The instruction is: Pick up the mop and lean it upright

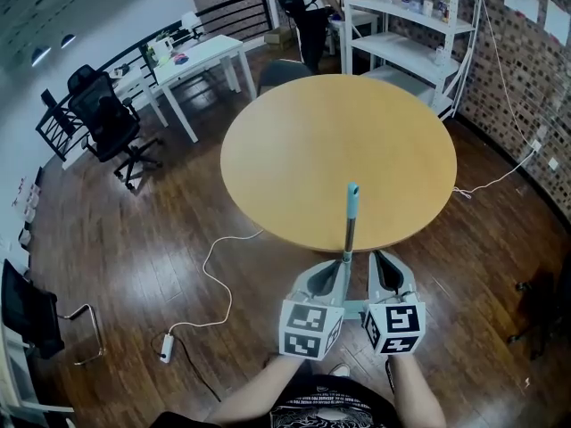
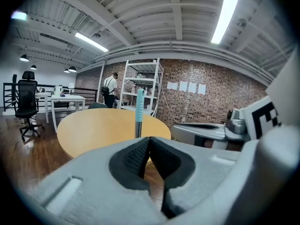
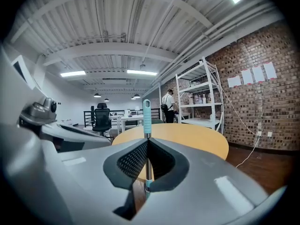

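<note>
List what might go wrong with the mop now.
1. Neither the left gripper nor the right gripper holds the mop handle; both are shut beside it. It seems propped only on the rim of the round table, so it may slide along the curve and fall.
2. Both grippers sit close to it; a careless pull-back could nudge it over.
3. A white cable lies on the floor and could snag a foot.

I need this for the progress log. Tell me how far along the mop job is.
Done, it seems: the mop handle stands upright, apparently resting against the near edge of the round table. In hand: nothing; the left gripper and right gripper both have jaws shut, the handle just beyond them. Left: probably only backing away; the mop's lower end is hidden, so its footing is unchecked.
</note>
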Action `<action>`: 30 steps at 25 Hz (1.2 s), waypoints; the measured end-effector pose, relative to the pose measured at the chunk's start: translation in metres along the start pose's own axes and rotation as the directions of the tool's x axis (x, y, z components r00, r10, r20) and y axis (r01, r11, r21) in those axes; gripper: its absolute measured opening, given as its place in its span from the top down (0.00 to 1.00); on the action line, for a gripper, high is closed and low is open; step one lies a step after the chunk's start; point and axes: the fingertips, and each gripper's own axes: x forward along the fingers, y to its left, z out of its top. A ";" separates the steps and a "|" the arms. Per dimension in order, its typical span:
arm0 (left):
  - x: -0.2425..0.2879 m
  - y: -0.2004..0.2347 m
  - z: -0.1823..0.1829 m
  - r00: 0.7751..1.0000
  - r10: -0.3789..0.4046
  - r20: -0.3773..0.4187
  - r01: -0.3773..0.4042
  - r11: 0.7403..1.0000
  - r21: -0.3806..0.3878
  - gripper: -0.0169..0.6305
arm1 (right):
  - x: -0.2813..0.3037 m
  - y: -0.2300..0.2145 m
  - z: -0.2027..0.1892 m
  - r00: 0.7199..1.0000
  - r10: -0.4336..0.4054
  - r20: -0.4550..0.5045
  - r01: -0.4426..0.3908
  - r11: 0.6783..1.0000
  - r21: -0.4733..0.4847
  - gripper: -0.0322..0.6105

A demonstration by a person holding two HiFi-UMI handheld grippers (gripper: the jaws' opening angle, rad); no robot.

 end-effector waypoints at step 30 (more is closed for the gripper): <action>-0.031 -0.047 -0.009 0.999 0.008 0.048 -0.010 0.999 0.040 0.97 | -0.064 0.018 0.002 0.997 0.074 0.024 -0.074 0.997 -0.020 0.95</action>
